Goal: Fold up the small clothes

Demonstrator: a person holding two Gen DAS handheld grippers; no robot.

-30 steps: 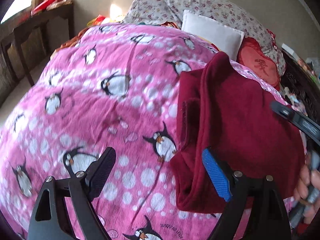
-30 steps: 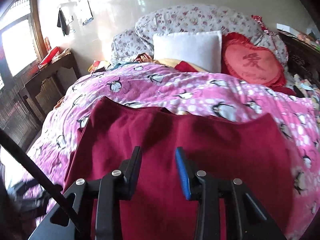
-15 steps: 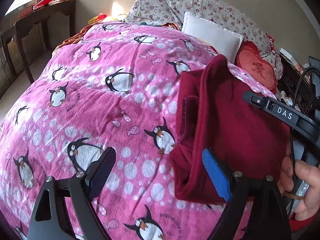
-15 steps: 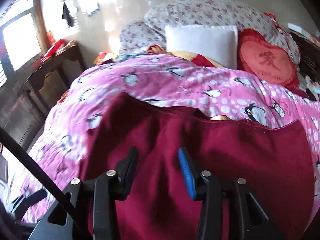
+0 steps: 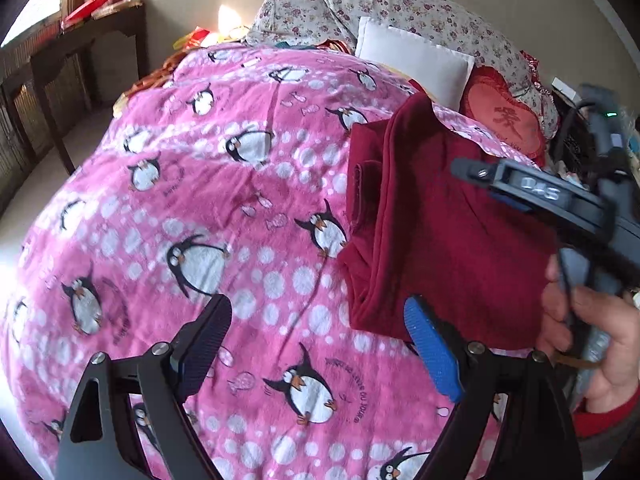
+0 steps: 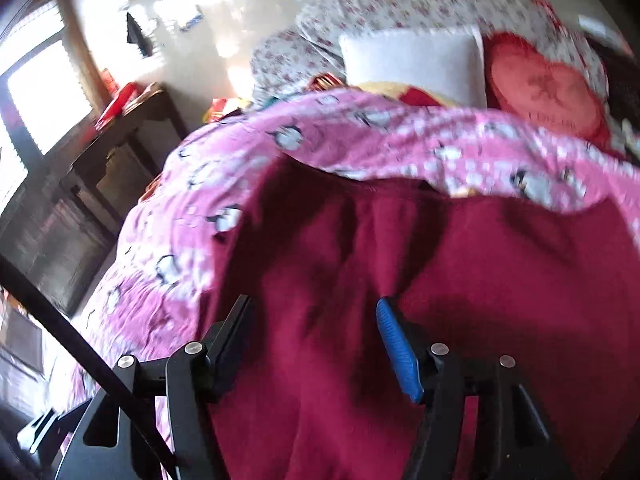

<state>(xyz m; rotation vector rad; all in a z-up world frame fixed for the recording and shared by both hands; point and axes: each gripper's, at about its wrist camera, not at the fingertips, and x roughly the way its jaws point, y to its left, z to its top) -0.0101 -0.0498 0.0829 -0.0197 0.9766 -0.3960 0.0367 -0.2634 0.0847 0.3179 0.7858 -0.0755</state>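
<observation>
A dark red garment point(image 5: 452, 236) lies partly folded on the pink penguin blanket point(image 5: 208, 208), with a doubled edge along its left side. My left gripper point(image 5: 320, 336) is open and empty, just above the blanket in front of the garment's near left corner. My right gripper point(image 6: 316, 340) is open and empty, over the middle of the garment point(image 6: 400, 280). The right gripper's body point(image 5: 536, 196) and the hand holding it show at the right of the left wrist view, above the garment.
A white pillow point(image 5: 412, 60), a red heart cushion point(image 5: 504, 120) and floral pillows point(image 5: 400, 4) lie at the head of the bed. A dark wooden table point(image 5: 80, 40) stands left of the bed by the window. The blanket spreads wide to the left of the garment.
My left gripper has pulled back and risen a little. My right gripper has opened wider and swung left and lower over the garment; its view is blurred from motion.
</observation>
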